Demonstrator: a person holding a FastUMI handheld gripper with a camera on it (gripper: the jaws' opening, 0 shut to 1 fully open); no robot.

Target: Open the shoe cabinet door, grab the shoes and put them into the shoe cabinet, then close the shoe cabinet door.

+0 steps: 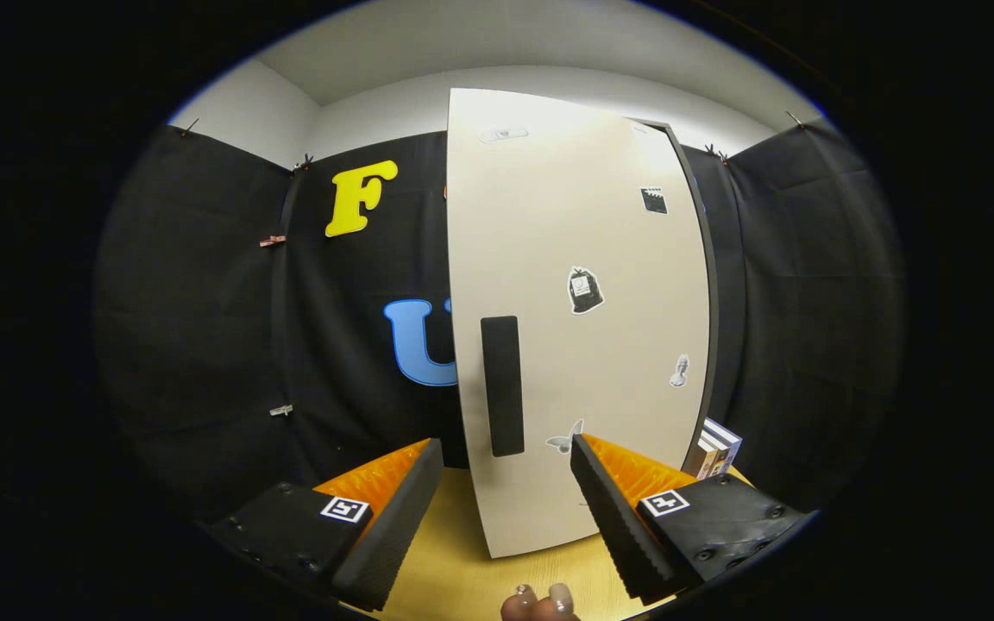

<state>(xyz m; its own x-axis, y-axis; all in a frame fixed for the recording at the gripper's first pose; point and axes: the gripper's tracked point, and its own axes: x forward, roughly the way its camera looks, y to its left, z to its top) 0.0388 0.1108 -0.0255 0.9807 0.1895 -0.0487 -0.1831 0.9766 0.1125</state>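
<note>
- One shoe cabinet door [583,345] stands upright just ahead of your fingers, on a wooden surface [454,561]: a flat, smooth, pale panel, likely stiff and light on its hinge.
- Your gripper [506,492] is spread apart, holding nothing.
- Its dark vertical handle [502,385], a narrow rounded slab beyond the fingertips, looks like the place to take hold.
- Small stickers [584,290] dot the panel.

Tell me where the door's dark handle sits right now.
In the gripper view, the dark handle stands upright near the cabinet door's left edge, just beyond the open gripper, above the gap between its fingers.
</note>
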